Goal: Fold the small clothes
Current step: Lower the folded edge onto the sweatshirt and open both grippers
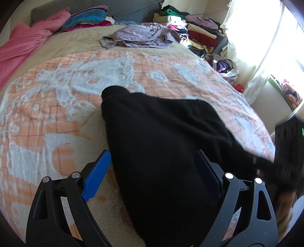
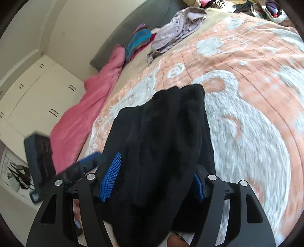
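A black garment (image 1: 161, 144) fills the lower middle of the left wrist view, draped between the blue pads of the left tool (image 1: 154, 167) and running up to a rounded end at mid-frame. The left tool's jaws stand wide apart with the cloth lying in the gap; whether they pinch it cannot be told. In the right wrist view the same black garment (image 2: 165, 136) hangs in soft vertical folds through the centre, passing between the ribbed blue pads of the right tool (image 2: 152, 180); these too are spread apart, and an actual grip cannot be confirmed. The other tool shows as a blurred dark shape at the left edge of that view.

Under the garment lies an orange-and-white patterned blanket (image 1: 76, 91) spread over the bed (image 1: 79, 38), whose beige cover shows toward the top. A crumpled lilac garment (image 1: 140, 36) sits at upper centre, a pink cloth (image 1: 24, 43) runs along the upper left, and a striped folded cloth (image 1: 87, 18) rests beside it. A heap of folded clothes (image 1: 191, 26) rises at upper right, next to a bright curtained window (image 1: 266, 38). White cupboard doors (image 2: 38, 91) occupy the left of the right wrist view.
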{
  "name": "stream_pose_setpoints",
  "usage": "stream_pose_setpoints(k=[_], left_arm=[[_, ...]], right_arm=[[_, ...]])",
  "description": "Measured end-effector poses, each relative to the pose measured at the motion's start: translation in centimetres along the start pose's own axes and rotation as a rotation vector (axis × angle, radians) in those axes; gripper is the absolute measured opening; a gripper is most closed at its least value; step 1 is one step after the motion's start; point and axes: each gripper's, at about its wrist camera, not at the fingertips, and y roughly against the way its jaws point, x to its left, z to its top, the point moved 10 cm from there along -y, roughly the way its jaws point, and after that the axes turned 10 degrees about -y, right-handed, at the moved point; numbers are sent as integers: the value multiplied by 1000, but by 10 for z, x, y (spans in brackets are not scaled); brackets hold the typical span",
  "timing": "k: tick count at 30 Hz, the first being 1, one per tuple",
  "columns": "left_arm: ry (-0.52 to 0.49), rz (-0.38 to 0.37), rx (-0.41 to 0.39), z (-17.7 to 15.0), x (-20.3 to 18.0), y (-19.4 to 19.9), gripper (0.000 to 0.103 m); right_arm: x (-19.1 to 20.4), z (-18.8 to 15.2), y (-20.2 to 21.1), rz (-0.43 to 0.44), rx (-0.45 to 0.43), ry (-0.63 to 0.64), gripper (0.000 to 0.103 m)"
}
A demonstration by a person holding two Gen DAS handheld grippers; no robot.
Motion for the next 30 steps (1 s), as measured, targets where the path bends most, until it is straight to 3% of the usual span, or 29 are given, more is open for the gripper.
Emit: stream_pose_setpoints(k=[3, 5, 6, 11, 15, 18, 24, 28, 30], left_arm=[[3, 0, 12, -7, 2, -3, 82], [15, -5, 14, -12, 3, -4, 82], [20, -8, 13, -12, 2, -4, 82], [32, -23, -8, -11, -6, 3, 82], [9, -21, -12, -14, -19, 6, 82], [-33, 9, -6, -16, -24, 4, 82], [-84, 40, -7, -19, -32, 3, 82], [-75, 39, -8, -20, -31, 3, 82], [-68, 36, -11, -21, -30, 4, 82]], right_arm=[[1, 10, -15, -58, 31, 53, 51], [6, 14, -25, -111, 48, 129, 24], [9, 15, -25, -133, 36, 158, 16], [61, 23, -3, -92, -52, 386, 15], [45, 35, -10, -157, -66, 423, 13], [12, 36, -27, -179, -25, 351, 13], [-14, 34, -28, -180, -40, 280, 13], [-26, 30, -20, -189, -21, 162, 29], [-21, 27, -10, -182, -31, 157, 29]])
